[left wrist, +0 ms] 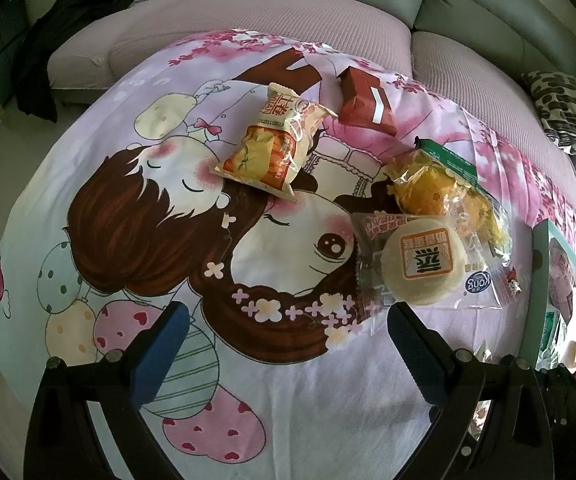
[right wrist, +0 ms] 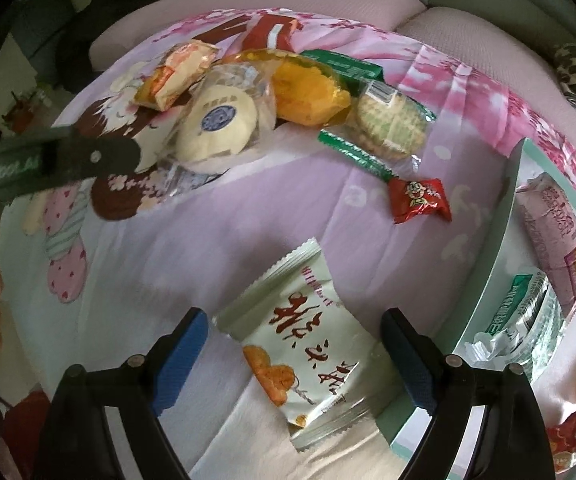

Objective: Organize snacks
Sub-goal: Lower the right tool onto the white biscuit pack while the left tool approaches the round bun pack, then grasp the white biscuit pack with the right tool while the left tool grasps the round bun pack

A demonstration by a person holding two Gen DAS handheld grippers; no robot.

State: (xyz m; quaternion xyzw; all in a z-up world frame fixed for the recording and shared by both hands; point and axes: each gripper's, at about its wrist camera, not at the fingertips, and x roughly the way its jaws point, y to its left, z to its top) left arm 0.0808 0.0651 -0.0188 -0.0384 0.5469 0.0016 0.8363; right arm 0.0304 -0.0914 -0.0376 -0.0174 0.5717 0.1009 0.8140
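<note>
My left gripper is open and empty above the cartoon-print cloth, just short of a clear-wrapped round white bun. Behind it lie a yellow cake pack, an orange-and-cream chip bag and a dark red packet. My right gripper is open, its jaws standing either side of a pale green snack packet that lies flat on the cloth. Further off lie a small red candy pack, a green-wrapped cracker pack and the white bun. The left gripper's arm crosses the left side.
A mint-green box at the right holds several packets; its wall stands close to my right finger. It also shows in the left wrist view. A pinkish sofa and a patterned cushion lie behind.
</note>
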